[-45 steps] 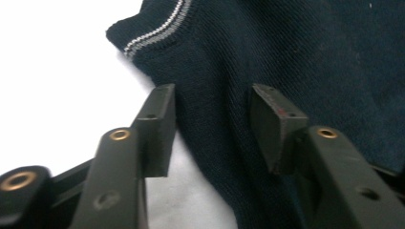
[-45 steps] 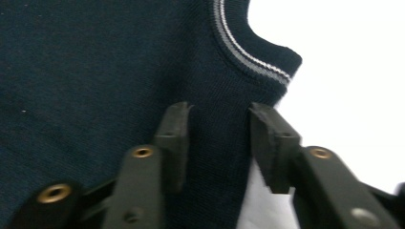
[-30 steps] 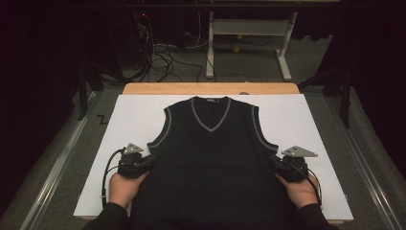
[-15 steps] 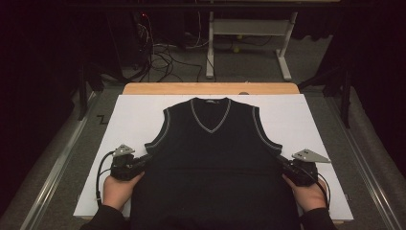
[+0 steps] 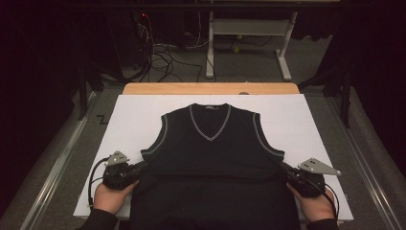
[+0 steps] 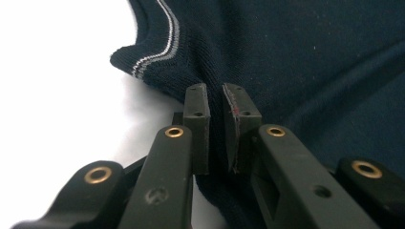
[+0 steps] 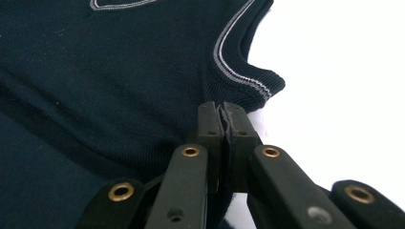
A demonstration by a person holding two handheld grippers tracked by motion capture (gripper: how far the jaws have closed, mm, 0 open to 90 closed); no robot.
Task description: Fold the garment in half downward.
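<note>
1. A dark navy sleeveless sweater vest (image 5: pixel 210 158) is lying flat, front side up, on the white sheet (image 5: pixel 134 115) that is covering the bench (image 5: pixel 210 88), with its V-neck pointing away from the person and its hem running off the near edge of the high view.
2. Grey-and-white striped trim is edging the neckline and both armholes of the vest.
3. The left gripper (image 5: pixel 136 168) is sitting at the vest's left side seam, just below the armhole, with the person's left hand (image 5: pixel 111 195) wrapping it from behind.
4. In the left gripper view, its jaws are standing nearly together with a thin gap between the pads, and a fold of the navy knit is running down into that gap, so the jaws are pinching the vest's edge.
5. The right gripper (image 5: pixel 286 171) is sitting at the opposite side seam, just below the right armhole, with the right hand (image 5: pixel 316 207) behind it.
6. In the right gripper view, its jaws are pressed tightly together on the fabric edge just below the striped armhole corner.
7. The two grippers are lying well apart, with the body of the vest stretching between them.
8. A horizontal crease is showing across the vest at about the level of the grippers.
</note>
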